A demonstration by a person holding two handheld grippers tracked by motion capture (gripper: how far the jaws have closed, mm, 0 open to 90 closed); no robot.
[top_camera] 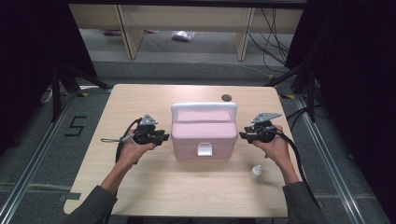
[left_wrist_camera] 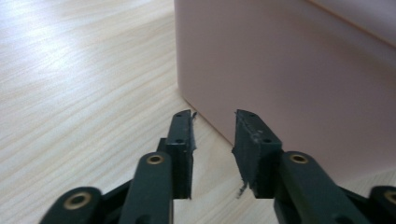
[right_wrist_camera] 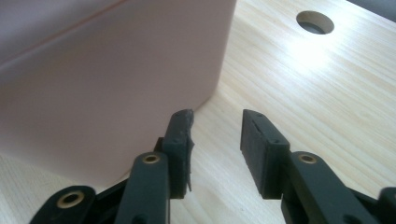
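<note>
Two grey-sleeved forearms are seen in the high view entering from the near table edge and angling outward and forward. Each hand is cupped under a black two-jaw gripper, and both grippers are turned inward toward each other across the table centre.

The small white plastic dropper bottle (top_camera: 255,173) is stood upright on the light wooden table (top_camera: 154,186), near the right forearm and apart from the other items.

The left gripper (top_camera: 164,136) is held level, just beside the left end of the pink rectangular plastic storage box (top_camera: 203,135). In the left gripper view its jaws are parted, nothing is held between the rubber-faced fingertips (left_wrist_camera: 180,140), and the near corner of the box is seen just beyond them; contact cannot be confirmed.

The right gripper (top_camera: 243,135) is held level, just beside the right end of the box. In the right gripper view the jaws are likewise parted and empty, with the box wall (right_wrist_camera: 107,88) ahead and to one side of the fingertips (right_wrist_camera: 259,149).

The box is located at the table centre, between the two grippers. Its long axis is laid left to right across the table. The white front latch (top_camera: 204,149) is faced toward the person, and the white carrying handle (top_camera: 204,108) is folded toward the far side. The lid is closed.

A round cable hole (top_camera: 226,97) is located in the tabletop beyond the box.
</note>
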